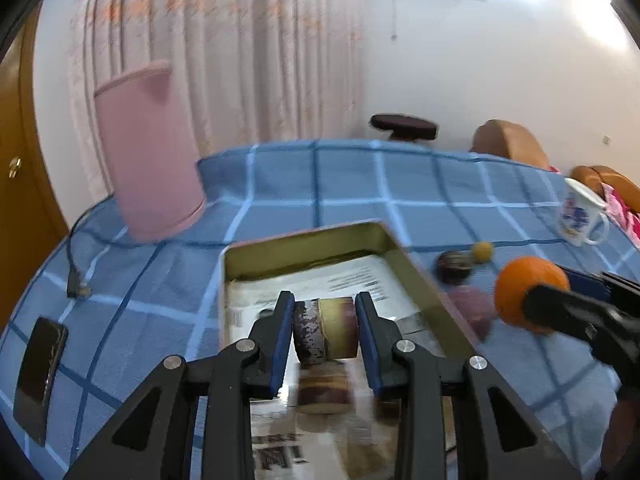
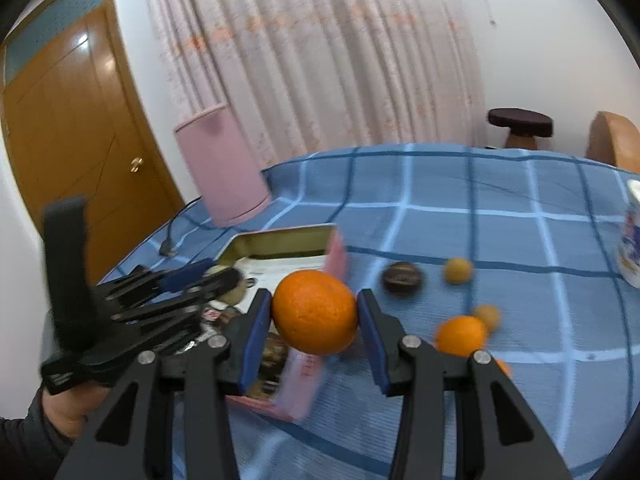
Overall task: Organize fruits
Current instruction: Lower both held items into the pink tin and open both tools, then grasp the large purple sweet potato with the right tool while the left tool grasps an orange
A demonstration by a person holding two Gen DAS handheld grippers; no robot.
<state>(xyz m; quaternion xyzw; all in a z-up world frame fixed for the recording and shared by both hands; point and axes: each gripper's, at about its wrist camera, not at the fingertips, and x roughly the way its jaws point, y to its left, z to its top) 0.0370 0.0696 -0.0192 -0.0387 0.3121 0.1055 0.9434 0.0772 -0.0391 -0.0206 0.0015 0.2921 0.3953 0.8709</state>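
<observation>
Right gripper (image 2: 316, 332) is clamped on an orange (image 2: 315, 313), pads on both sides, held up in the air just over the near-right corner of the tin (image 2: 280, 240). So the drop spot lies forward and to the left of it, basically right there.

Left gripper (image 1: 325, 330) is already over the tin (image 1: 394, 240), squeezing a half-cut, brownish, roundish fruit (image 1: 326, 330) — blurry, can't say what it is. Its round faces sit against the pads, so its axis runs left-right across the fingers.

My guess: both loads go down into the tin, and the catch is the two grippers crowding each other, since the left one sits right beside the orange's path. The tin's pink wall (image 2: 336, 256) is also in between.

Still loose on the blue checked cloth (image 2: 520, 280), off to the right: a dark fruit (image 2: 402, 277), two small yellow ones (image 2: 458, 270), another orange (image 2: 461, 336). A mug (image 1: 580, 216) stands farther right.
</observation>
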